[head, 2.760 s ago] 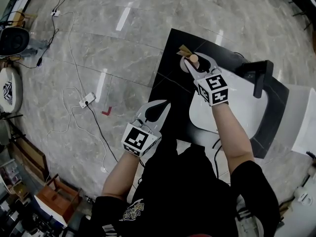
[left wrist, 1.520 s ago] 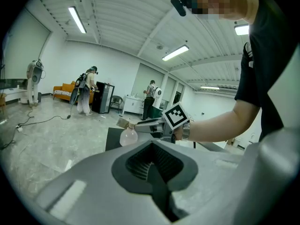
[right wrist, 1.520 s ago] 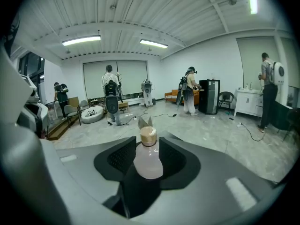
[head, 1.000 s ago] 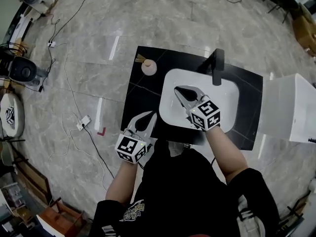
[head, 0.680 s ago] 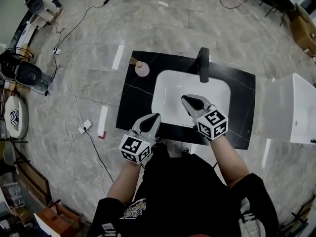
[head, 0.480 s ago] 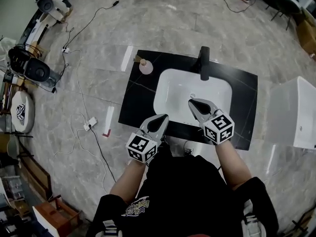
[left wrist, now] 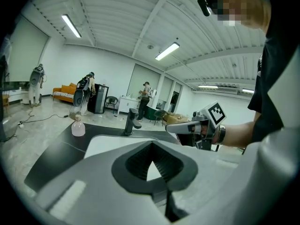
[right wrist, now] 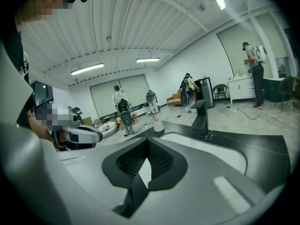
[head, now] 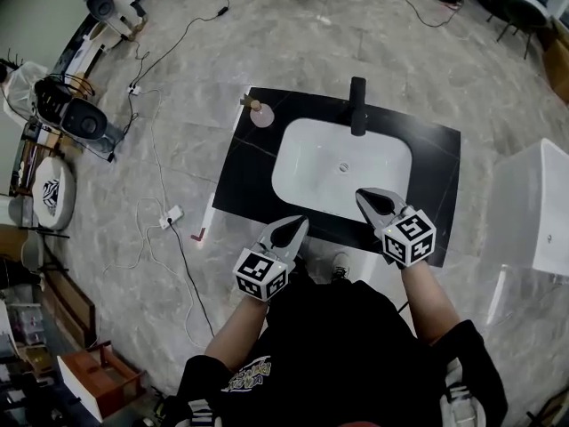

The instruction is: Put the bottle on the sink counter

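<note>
The left tool (head: 293, 228) is closed on nothing, its jaws tip to tip, held at the near edge of the black counter (head: 244, 181). The right tool (head: 372, 198) is likewise closed and empty, over the near rim of the white sink (head: 311, 163). The bottle (head: 261, 116) stands upright on the counter's far left corner, well apart from both tools, left of the black faucet (head: 357, 105).

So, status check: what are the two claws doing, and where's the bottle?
Left gripper, right gripper: both shut, empty, by the front edge of the sink counter. Bottle stands upright on its far left corner, clear of both. Nothing in the way.
</note>
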Demonstrator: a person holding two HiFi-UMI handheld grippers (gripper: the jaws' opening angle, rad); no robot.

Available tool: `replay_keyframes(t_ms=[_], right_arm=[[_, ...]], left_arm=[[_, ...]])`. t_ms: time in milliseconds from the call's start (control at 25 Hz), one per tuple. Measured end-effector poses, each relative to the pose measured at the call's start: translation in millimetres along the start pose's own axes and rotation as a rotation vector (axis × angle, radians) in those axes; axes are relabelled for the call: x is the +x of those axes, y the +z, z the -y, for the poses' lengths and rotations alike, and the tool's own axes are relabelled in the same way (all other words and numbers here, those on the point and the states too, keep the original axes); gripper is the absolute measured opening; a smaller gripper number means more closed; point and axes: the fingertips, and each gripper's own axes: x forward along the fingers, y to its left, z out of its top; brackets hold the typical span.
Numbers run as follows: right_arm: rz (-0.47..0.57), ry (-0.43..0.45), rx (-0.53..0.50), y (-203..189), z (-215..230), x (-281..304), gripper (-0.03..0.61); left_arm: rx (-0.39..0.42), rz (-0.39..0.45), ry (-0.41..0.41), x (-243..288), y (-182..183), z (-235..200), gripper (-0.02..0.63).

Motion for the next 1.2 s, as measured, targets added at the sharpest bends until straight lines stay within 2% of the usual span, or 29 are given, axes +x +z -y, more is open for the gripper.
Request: replay_keyframes(t_ms=[280, 440, 840, 1200], right_arm=[[-0.011, 0.034, 0.004, -4.3, -22.0, 4.1, 0.028], [-0.024, 0.049, 0.0, -5.1, -43.8, 15.6, 0.028], [-0.018, -0.018, 0.024, -9.9, -97.0, 50.6, 0.028], [0.025, -0.171, 0.083, -24.2, -112.0, 42.7, 0.028]], left_arm=[[-0.033, 0.011, 0.047, -21.1, -11.0, -8.4, 0.0], [-0.047, 0.021, 0.045, -32.1, -13.4, -19.5, 0.0], [-0.009, 0.0, -0.048, -66.1, -9.8, -53.1, 0.001], [0.045, -0.027, -0.185, -72.1, -11.5, -60.7, 0.001]])
